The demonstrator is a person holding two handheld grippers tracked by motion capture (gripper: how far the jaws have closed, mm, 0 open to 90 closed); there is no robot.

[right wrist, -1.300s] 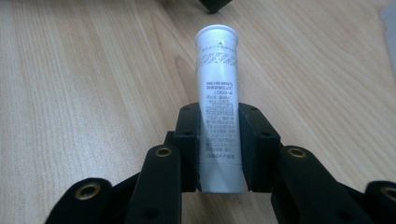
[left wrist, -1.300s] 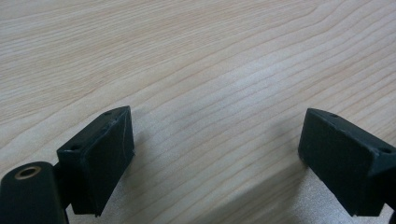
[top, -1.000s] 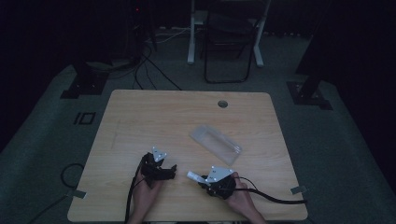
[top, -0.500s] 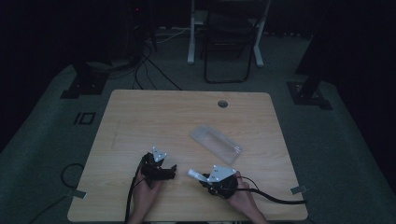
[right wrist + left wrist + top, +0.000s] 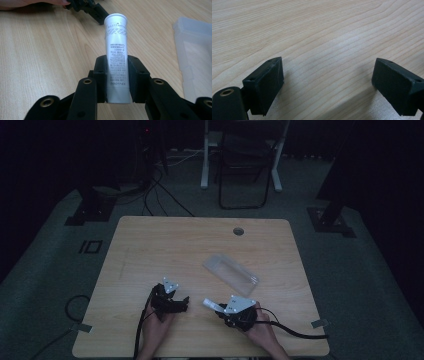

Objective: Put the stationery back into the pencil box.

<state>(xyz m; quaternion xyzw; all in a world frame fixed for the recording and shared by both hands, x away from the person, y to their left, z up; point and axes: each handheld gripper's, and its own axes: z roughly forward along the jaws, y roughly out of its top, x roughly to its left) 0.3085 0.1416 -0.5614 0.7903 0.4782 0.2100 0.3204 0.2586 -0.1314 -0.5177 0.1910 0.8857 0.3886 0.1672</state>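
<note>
1. Near the table's (image 5: 150,240) front edge, the right gripper (image 5: 117,75) pinches a white printed tube (image 5: 116,50), its end pointing toward the left gripper (image 5: 172,302).
2. Left gripper jaws are spread wide over bare wood, nothing between them.
3. Beyond the right gripper, a clear plastic case (image 5: 231,275) lies flat, apart from both grippers.
</note>
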